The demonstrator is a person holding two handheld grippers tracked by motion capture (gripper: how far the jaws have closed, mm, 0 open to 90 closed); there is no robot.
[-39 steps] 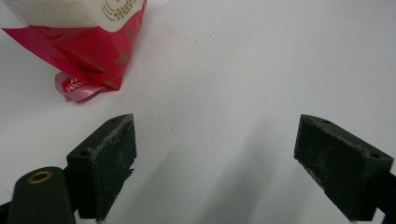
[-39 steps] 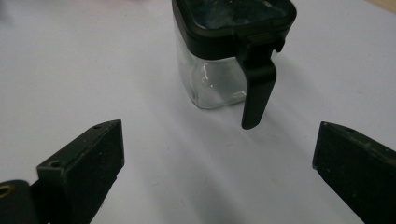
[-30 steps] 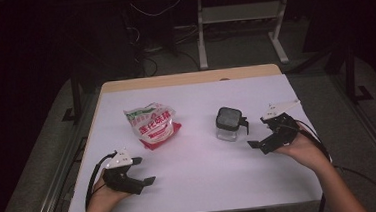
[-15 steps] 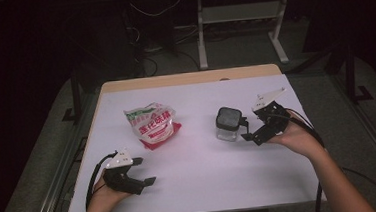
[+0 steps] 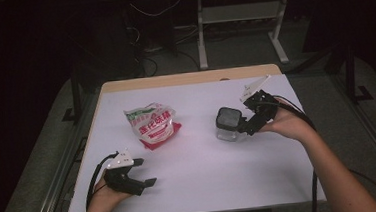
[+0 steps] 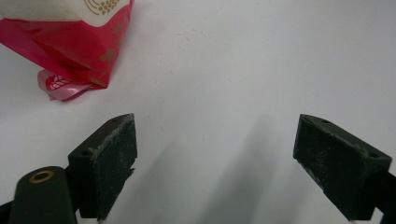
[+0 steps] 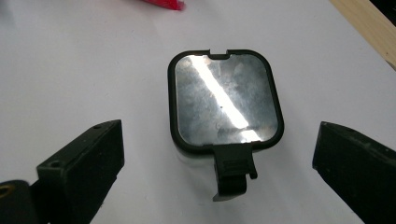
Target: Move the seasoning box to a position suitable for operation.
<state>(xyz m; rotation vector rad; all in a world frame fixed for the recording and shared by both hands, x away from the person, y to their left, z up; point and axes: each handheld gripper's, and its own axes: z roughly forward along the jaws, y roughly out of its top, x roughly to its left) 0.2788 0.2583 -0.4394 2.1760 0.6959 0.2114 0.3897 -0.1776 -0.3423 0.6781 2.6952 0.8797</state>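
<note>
A clear container with a black-rimmed lid (image 5: 228, 122) stands right of the table's middle. My right gripper (image 5: 245, 127) hovers just to its right and above it, open; in the right gripper view the lid (image 7: 225, 103) and its latch tab lie between the wide-apart jaws. A red and white snack bag (image 5: 153, 125) lies left of centre. Near the front left edge my left gripper (image 5: 143, 172) rests open, with bare table between its jaws and the bag's red corner (image 6: 74, 51) ahead on the left.
The white table top (image 5: 201, 185) has a wooden far edge (image 5: 184, 79). Beyond it stand a white frame (image 5: 240, 17) and cables on a grey floor. Metal rails run along both sides of the table.
My right gripper has moved left and forward to the container, from beside it to over its lid. The left gripper has stayed in place.
</note>
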